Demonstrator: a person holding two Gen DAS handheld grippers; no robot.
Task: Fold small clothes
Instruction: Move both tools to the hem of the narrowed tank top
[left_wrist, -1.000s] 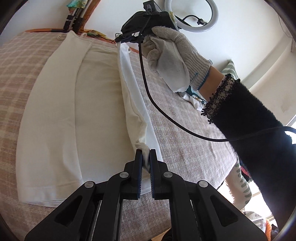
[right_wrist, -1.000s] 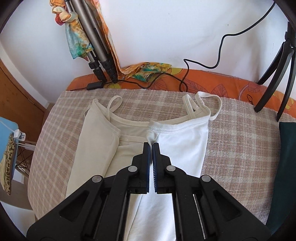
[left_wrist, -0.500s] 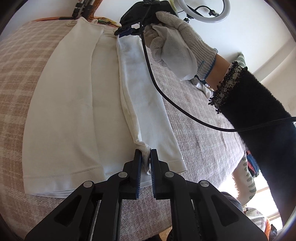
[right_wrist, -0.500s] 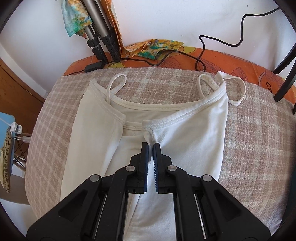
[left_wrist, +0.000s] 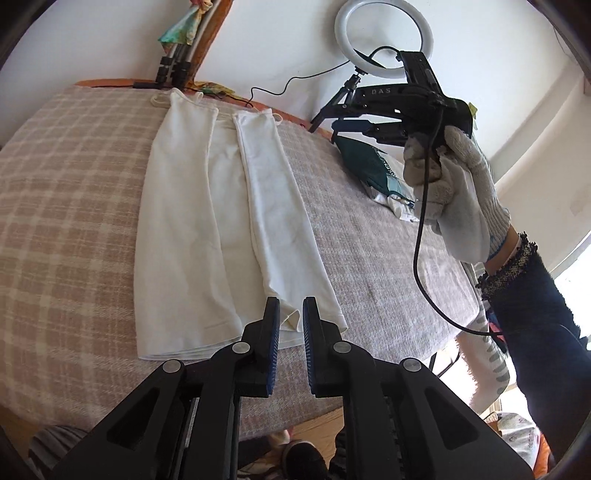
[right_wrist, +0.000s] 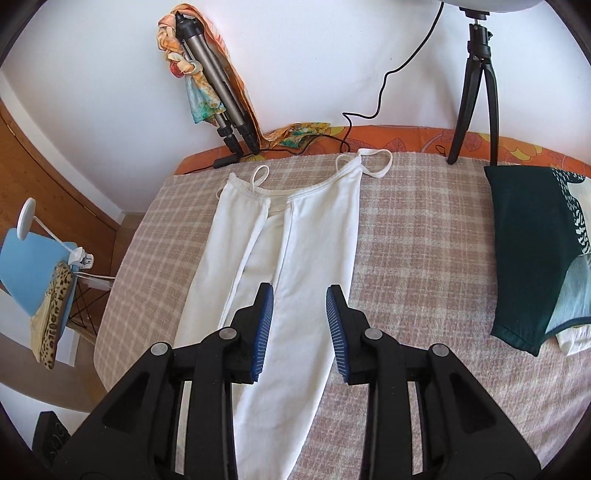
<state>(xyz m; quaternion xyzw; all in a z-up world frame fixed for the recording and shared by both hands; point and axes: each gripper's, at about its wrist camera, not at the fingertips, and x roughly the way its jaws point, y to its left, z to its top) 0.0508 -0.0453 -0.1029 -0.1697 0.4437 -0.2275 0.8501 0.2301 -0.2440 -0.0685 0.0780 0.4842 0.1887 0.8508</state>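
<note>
A white strappy top (left_wrist: 207, 221) lies flat on the checked blanket (left_wrist: 66, 206), both long sides folded in toward its middle. My left gripper (left_wrist: 287, 317) is open, raised just above the hem's folded corner, holding nothing. My right gripper (right_wrist: 300, 306) is open and empty, lifted above the right folded panel of the top (right_wrist: 317, 236). In the left wrist view the right gripper (left_wrist: 347, 127) is held high at the right by a gloved hand (left_wrist: 454, 192). The straps (right_wrist: 369, 162) lie at the far end.
A dark green folded garment (right_wrist: 528, 258) lies on the blanket at the right. A ring light on a black tripod (right_wrist: 476, 85) and a folded grey tripod (right_wrist: 218, 88) stand at the far edge by the wall. A cable (left_wrist: 421, 236) hangs from the right gripper.
Both grippers let go of the top's right folded edge, opened and lifted away. The right panel now lies flat on the top. The right gripper rose and drew back to the right.
</note>
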